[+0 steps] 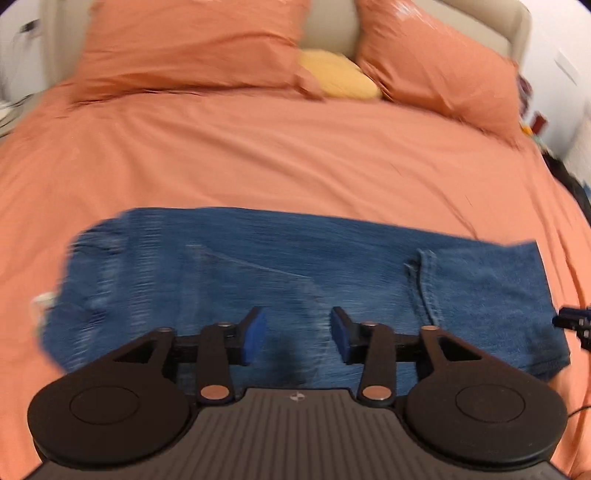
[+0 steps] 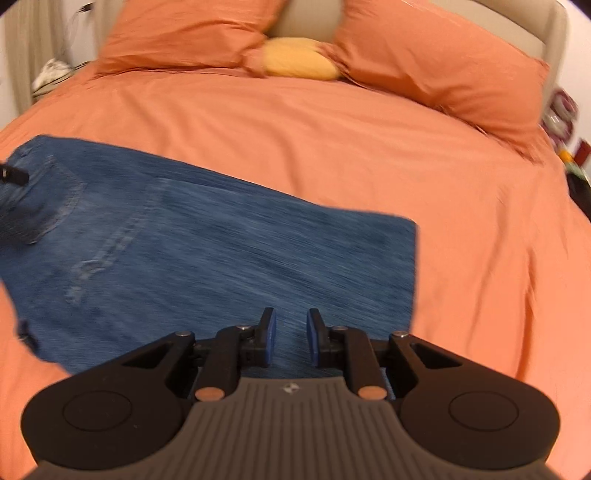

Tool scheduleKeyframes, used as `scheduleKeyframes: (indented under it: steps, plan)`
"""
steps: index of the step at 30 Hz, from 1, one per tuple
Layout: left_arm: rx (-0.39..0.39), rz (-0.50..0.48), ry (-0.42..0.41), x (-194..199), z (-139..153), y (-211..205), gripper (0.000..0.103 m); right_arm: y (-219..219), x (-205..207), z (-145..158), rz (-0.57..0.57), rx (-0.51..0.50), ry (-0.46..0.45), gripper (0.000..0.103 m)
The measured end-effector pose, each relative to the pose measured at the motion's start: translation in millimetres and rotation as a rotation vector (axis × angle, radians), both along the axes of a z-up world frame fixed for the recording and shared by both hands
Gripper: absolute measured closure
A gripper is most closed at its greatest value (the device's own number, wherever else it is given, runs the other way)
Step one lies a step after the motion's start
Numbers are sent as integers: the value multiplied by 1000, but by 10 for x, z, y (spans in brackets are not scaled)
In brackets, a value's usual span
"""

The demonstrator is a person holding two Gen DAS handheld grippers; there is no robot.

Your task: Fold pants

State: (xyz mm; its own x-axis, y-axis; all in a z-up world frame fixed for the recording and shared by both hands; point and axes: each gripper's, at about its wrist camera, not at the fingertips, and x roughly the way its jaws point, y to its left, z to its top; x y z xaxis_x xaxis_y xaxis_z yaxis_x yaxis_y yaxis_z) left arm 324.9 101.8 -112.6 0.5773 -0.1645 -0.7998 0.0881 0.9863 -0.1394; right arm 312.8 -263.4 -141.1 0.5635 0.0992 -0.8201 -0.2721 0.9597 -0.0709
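While my left wrist camera looks down across the bed point(image 1: 295, 155), the left gripper point(image 1: 298, 334) hangs over the jeans point(image 1: 229, 273) with its blue pads parted and nothing between them. The jeans lie folded into a broad blue band across the near part of the orange cover, closer to the foot edge than to the pillows. A pocket seam shows toward the band's right end. At the head edge two orange pillows point(image 1: 192, 44) lean on the beige headboard point(image 1: 328, 26), with a yellow cushion point(image 1: 338, 75) tucked between them. Everything here is smeared by motion, so the pale scrap at the left end of the jeans may be a label, though I cannot say.

From my right wrist camera, the right gripper point(image 2: 291, 338) has its pads close together with a narrow gap, open on nothing, above the near edge of the jeans point(image 2: 229, 251). The denim's right end is a straight, squared edge, well clear of the bed's right side. Part of my other gripper's black frame pokes in at the far left.
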Motion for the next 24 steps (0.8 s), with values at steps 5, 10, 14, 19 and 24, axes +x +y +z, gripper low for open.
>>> scheduleKeyframes:
  steps: [5, 10, 14, 19, 24]
  plan:
    - [-74, 168, -20, -250, 91, 678, 39, 458, -74, 146, 119, -19, -9, 82]
    - [-194, 329, 3, -447, -88, 1276, 32, 881, -78, 197, 212, -21, 7, 82]
    - [-342, 464, 21, -566, -375, 1657, 28, 1191, -33, 148, 268, -67, 25, 82]
    - [-528, 592, 39, -547, -803, 1920, 25, 1426, 106, 26, 309, -109, 55, 82]
    - [-650, 645, 34, -435, -1112, 2014, 24, 1573, 310, -90, 367, -144, 86, 82]
